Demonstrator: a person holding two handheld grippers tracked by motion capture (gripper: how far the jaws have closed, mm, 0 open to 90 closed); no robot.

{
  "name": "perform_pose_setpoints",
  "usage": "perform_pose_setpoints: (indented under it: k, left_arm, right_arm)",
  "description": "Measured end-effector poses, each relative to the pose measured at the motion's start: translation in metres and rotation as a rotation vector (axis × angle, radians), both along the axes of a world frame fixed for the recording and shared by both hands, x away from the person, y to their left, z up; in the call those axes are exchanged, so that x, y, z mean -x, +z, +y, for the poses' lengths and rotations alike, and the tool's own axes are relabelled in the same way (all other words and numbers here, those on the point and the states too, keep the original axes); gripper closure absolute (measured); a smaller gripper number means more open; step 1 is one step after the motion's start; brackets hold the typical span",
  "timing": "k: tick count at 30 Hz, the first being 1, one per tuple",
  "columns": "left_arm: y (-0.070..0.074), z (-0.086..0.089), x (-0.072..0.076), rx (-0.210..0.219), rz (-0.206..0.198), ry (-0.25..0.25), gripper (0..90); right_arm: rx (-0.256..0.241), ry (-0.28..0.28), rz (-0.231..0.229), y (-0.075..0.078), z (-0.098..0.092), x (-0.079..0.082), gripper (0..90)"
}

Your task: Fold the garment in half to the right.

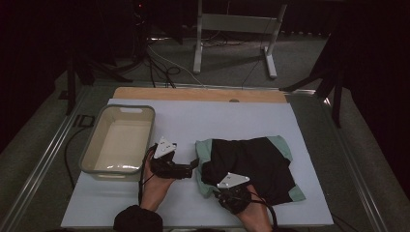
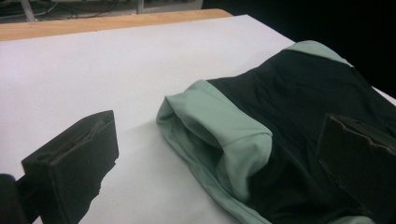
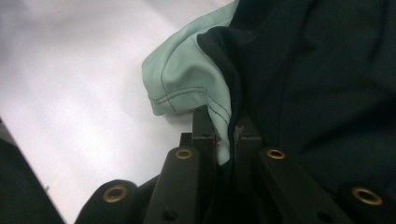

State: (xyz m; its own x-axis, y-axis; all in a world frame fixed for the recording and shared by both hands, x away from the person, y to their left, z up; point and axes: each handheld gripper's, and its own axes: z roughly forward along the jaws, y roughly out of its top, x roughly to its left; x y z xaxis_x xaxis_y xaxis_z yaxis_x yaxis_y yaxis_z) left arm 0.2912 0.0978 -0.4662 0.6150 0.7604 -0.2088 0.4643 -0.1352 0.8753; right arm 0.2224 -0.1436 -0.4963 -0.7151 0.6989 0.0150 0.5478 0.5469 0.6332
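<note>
Far to your left on the white surface point(image 1: 193, 121) stands a pale plastic tub point(image 1: 92, 147), its long side running away from you, with nothing visible inside it. Just to the right of the tub, your left hand point(image 1: 155, 186) holds the left tool point(image 1: 193, 166), which points rightward at the folded garment point(image 1: 251, 164). From the left gripper view, its jaws stand wide apart: one hangs over bare white surface, the other over the black cloth, and the garment's mint-green folded sleeve point(image 2: 219, 135) lies between them on the surface, not touching either. The left tool grips nothing.

The garment lies right of centre on the surface, mostly black with mint-green edges at its left side, its far right corner and its near right corner. It is folded into a rough rectangle and rests flat, well apart from the tub.

At the garment's near left corner, your right hand point(image 1: 254, 217) holds the right tool point(image 1: 227, 191). In the right gripper view its jaws are pressed together on the cloth, pinching a stitched mint-green hem point(image 3: 187, 84) together with a layer of black fabric, so that the corner puckers up between them
</note>
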Motion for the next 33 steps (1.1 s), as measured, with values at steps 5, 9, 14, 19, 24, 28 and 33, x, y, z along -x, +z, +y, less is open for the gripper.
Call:
perform_pose_setpoints:
  k: [5, 9, 14, 19, 24, 28, 33]
  left_arm:
    - [0.0, 0.0, 0.001, 0.01, -0.021, -0.016, 0.2]
    - [-0.002, -0.003, 0.002, 0.0, -0.046, -0.029, 0.2]
    - [-0.006, -0.008, 0.002, -0.003, -0.061, -0.057, 0.2]
    - [-0.011, -0.013, 0.002, -0.013, -0.057, -0.071, 0.2]
    - [-0.014, -0.014, -0.001, -0.023, -0.049, -0.062, 0.2]
    - [-0.014, -0.014, -0.003, -0.005, -0.056, -0.063, 0.3]
    - [-0.018, -0.018, -0.005, -0.021, -0.058, -0.077, 0.3]
  right_arm:
    - [-0.018, -0.03, -0.005, 0.008, -0.02, 0.007, 83.6]
    - [-0.029, -0.075, -0.009, 0.012, -0.04, 0.009, 83.6]
    - [-0.044, -0.146, -0.01, 0.015, -0.068, 0.01, 83.6]
    - [-0.059, -0.202, -0.012, 0.017, -0.087, 0.008, 83.6]
    - [-0.068, -0.229, -0.016, 0.017, -0.094, 0.004, 83.6]
    - [-0.069, -0.231, -0.022, 0.017, -0.094, 0.003, 83.6]
    - [-0.083, -0.249, -0.025, 0.018, -0.096, 0.0, 83.5]
